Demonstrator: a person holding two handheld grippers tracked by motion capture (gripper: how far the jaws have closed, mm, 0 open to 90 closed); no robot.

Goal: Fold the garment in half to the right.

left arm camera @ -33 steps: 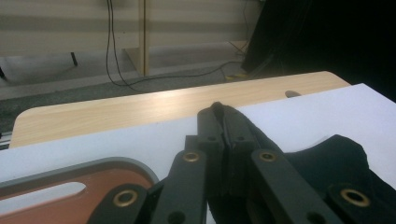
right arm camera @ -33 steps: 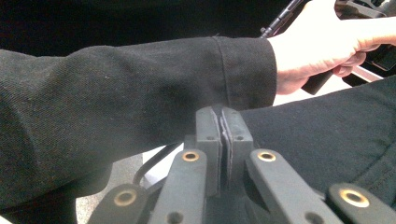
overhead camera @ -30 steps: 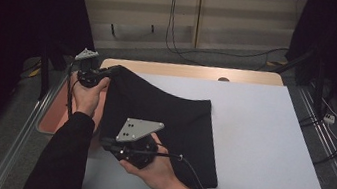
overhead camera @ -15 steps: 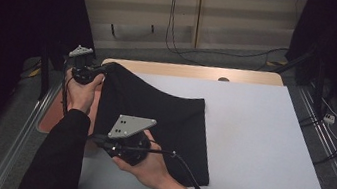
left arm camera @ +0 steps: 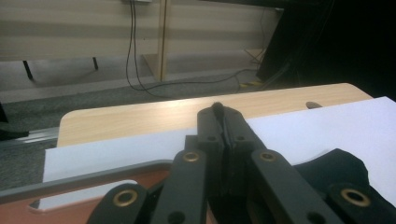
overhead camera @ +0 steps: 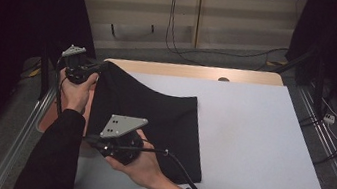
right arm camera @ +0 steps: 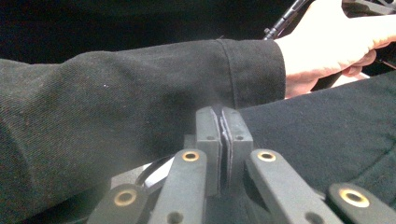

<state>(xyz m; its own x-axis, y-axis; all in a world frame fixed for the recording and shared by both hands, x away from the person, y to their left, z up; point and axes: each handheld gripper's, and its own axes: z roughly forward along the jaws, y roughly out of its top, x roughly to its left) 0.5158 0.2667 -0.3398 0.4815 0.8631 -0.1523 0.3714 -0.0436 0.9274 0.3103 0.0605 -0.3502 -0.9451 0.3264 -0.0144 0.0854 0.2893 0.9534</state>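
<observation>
A black cloth [overhead camera: 153, 112] lies on the left half of a white board [overhead camera: 259, 148]. Its far left corner is raised off the board, where my left gripper [overhead camera: 99, 66] is shut on it. In the left gripper view the jaws [left arm camera: 223, 116] are pressed together with a thin black fold between the tips, and more cloth [left arm camera: 341, 168] hangs at the right. My right gripper [overhead camera: 93, 139] is shut on the cloth's near left edge. Its jaws [right arm camera: 223, 122] pinch a thin layer, with the cloth [right arm camera: 327, 135] spreading to the right.
The white board rests on a wooden table [overhead camera: 185, 70] with a reddish-brown panel [overhead camera: 46, 119] at its left edge. A dark sleeve [right arm camera: 116, 93] and hand [right arm camera: 327, 42] cross just beyond the right gripper. Cables [overhead camera: 179, 45] run on the floor behind, and metal rails flank the table.
Both hands have shifted slightly left, drawing the black cloth leftward across the board. Both grippers have stayed shut on it.
</observation>
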